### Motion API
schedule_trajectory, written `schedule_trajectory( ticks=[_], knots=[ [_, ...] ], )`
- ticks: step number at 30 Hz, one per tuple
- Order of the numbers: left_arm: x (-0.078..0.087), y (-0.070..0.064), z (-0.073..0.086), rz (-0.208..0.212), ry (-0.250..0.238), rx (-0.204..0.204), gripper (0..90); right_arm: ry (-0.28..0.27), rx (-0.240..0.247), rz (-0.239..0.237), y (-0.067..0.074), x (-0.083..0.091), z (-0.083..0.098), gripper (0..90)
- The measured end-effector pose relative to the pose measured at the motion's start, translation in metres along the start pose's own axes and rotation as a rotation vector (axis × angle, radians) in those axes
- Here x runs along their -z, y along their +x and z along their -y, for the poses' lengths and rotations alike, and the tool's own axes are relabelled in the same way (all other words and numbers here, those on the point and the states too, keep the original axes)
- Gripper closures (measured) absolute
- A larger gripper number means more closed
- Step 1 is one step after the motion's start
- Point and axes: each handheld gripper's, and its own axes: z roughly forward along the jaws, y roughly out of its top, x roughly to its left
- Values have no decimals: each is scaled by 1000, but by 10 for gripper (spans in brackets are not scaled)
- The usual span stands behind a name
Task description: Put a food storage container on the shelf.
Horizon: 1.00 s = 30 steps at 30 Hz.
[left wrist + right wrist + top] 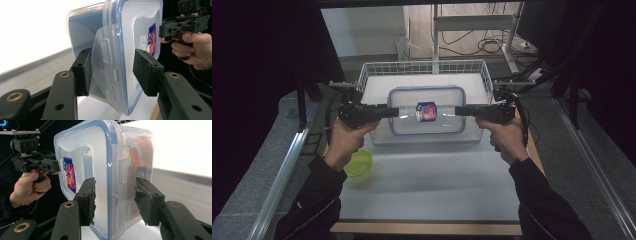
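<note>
1. Clear plastic with a blue-rimmed lid: I count one food container, held in the air over the one white wire basket at the far end of the tabletop.
2. I have two tongs on it. The left tongs pinch its left end; in the left gripper view the pads sit against base and lid, over one side latch.
3. The right tongs pinch the opposite end the same way.
4. One red-and-blue label sits on the lid.
5. One yellow-green bowl rests on the tabletop beside my left forearm.
</note>
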Motion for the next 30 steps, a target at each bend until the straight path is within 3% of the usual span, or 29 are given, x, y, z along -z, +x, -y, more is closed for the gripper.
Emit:
schedule_trajectory(
  ticks=[19,30],
  knots=[
    [-7,25,-51,17,-27,21,511,-58,-11,23,-9,-9,-55,522],
    [-13,46,-68,9,-52,50,508,-62,-51,23,-20,-23,-69,521]
  ],
)
